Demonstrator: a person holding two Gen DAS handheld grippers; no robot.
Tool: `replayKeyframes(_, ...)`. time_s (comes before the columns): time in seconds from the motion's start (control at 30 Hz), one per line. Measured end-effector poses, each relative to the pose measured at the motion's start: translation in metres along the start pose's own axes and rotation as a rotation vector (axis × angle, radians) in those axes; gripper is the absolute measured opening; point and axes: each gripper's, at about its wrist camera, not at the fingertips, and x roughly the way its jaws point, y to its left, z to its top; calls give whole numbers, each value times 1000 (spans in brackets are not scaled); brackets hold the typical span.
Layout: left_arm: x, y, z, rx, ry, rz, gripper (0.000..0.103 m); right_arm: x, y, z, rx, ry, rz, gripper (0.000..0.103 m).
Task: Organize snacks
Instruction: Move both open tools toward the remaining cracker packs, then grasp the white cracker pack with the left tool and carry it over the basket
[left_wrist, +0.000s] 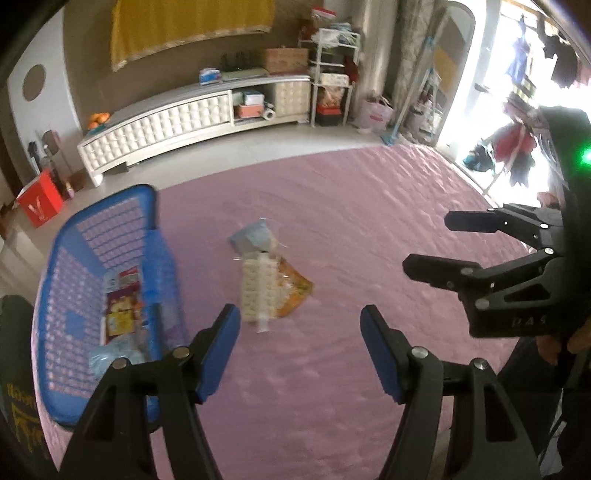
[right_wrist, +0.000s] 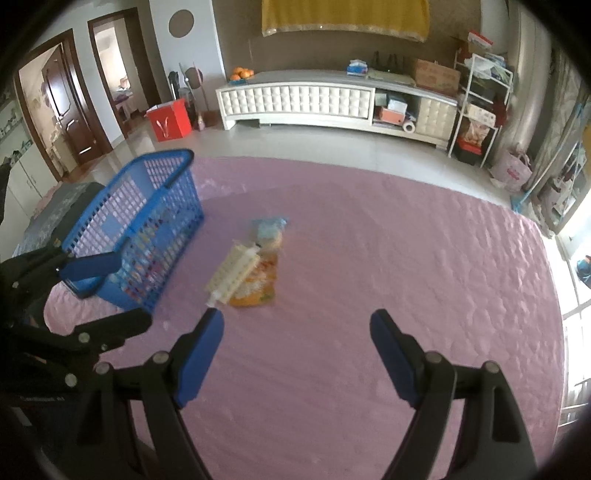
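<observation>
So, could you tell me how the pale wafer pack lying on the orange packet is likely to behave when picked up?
The wafer pack looks like a flat tray in clear wrap, so probably stiffish and light, though the film may be slippery. It rests on the orange packet, which might shift when it lifts.

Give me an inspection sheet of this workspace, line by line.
Surface: pink quilted bedspread, bare apart from the items below.
Job's things: blue basket at its left edge, several snack packs inside; three packs remain outside in a small pile: white-grid pack overlapping orange pack, pale blue pack behind them.
Clutter: nothing seen on the bedspread.
Grippers: left gripper and right gripper both open, empty, above the bedspread.
Cables: nothing seen.
Surroundings: white cabinet, red box, metal shelf rack.
</observation>
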Motion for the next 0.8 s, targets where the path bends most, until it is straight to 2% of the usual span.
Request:
replayKeyframes(0.2,46,-18,-1,26,71,10,65,26,-26,-16,51,49,-10,85)
replayKeyframes(0.33,75,-15,0,28,99,60,65,46,-37,-18,93,76,-5,85)
replayKeyframes(0.57,118,18,5,-72,134,78,65,82,-42,-7,96,97,-16,85)
replayKeyframes(0.8,144,44,11,-93,147,90,65,110,-45,4,109,112,16,85)
